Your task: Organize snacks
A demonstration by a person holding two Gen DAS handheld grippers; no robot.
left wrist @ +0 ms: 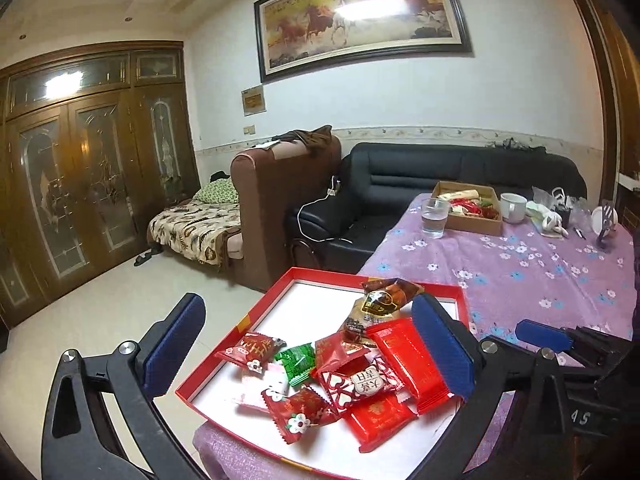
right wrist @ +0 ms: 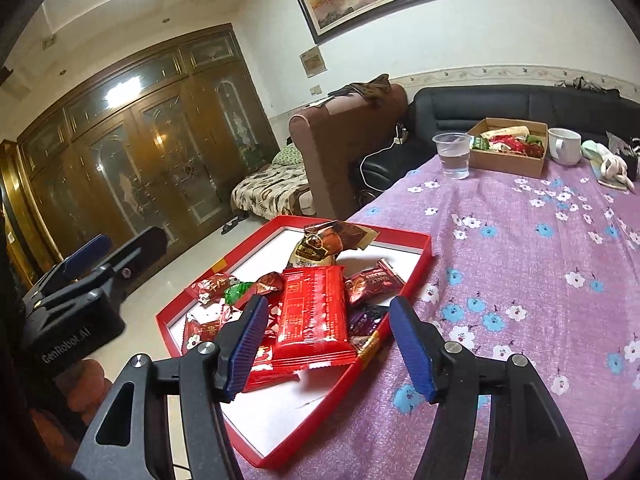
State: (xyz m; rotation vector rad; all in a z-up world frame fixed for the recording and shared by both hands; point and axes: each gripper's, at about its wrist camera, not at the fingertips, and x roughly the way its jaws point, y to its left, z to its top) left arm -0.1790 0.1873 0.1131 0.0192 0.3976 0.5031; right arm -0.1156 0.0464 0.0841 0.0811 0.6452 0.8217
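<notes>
A red tray with a white floor sits at the near left corner of the table and holds several wrapped snacks. A large red packet lies on top of the pile, with a brown packet behind it. My left gripper is open, its jaws straddling the pile from above. My right gripper is open and empty, hovering over the tray's near right edge by the large red packet. A cardboard box with more snacks stands at the far side.
The table has a purple floral cloth. A plastic cup of water and a white mug flank the cardboard box. Small clutter lies at the far right. A black sofa is behind the table; the floor drops off left.
</notes>
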